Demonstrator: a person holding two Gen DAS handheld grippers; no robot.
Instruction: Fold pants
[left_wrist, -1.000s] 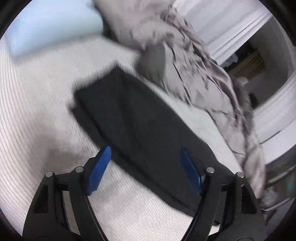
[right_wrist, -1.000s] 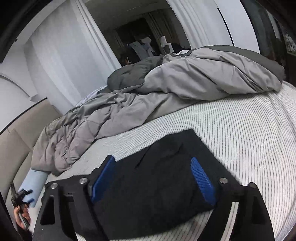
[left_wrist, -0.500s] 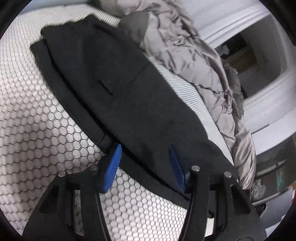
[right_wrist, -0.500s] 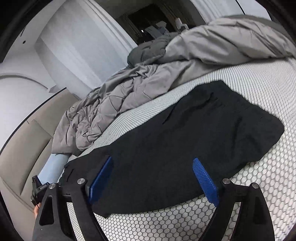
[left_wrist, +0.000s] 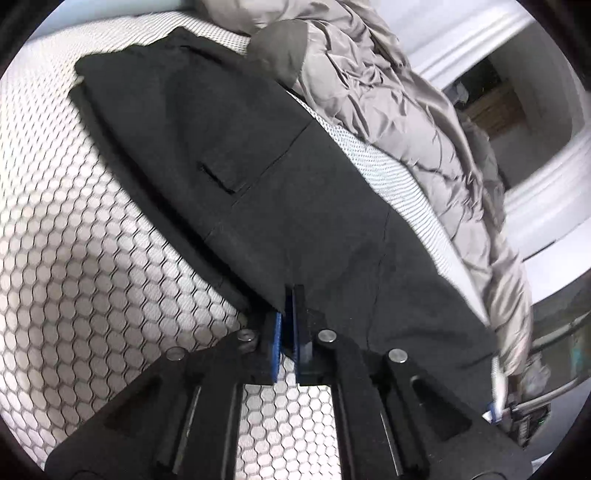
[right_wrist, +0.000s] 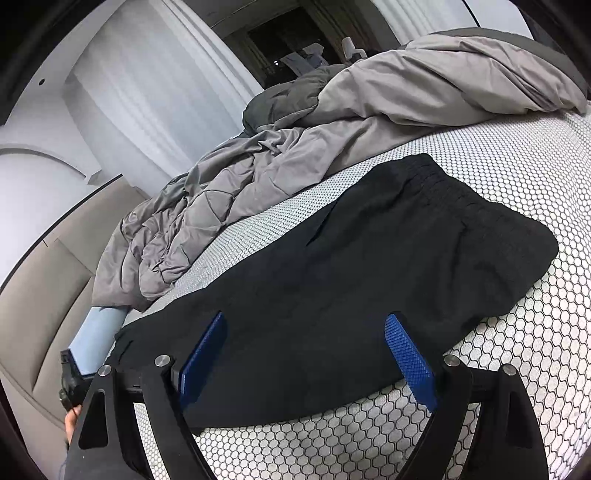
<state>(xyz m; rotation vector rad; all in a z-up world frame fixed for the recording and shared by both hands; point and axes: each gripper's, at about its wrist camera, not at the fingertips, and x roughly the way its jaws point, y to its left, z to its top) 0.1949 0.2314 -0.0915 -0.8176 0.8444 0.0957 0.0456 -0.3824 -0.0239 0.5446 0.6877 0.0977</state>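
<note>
Fingers of the left gripper (left_wrist: 290, 314) have just closed, pinching the near edge of the black pants (left_wrist: 258, 177) lying flat on the bed (left_wrist: 74, 258); the right gripper (right_wrist: 306, 354) hangs wide open over them, empty. Soft, limp cloth — best taken at hems or edges.

Black pants (right_wrist: 332, 266) lie folded lengthwise, flat on a honeycomb-patterned mattress (right_wrist: 517, 369), gathered elastic waistband toward its open side, a slit pocket facing up, the far edge running near a rumpled grey duvet (right_wrist: 258, 177).
</note>
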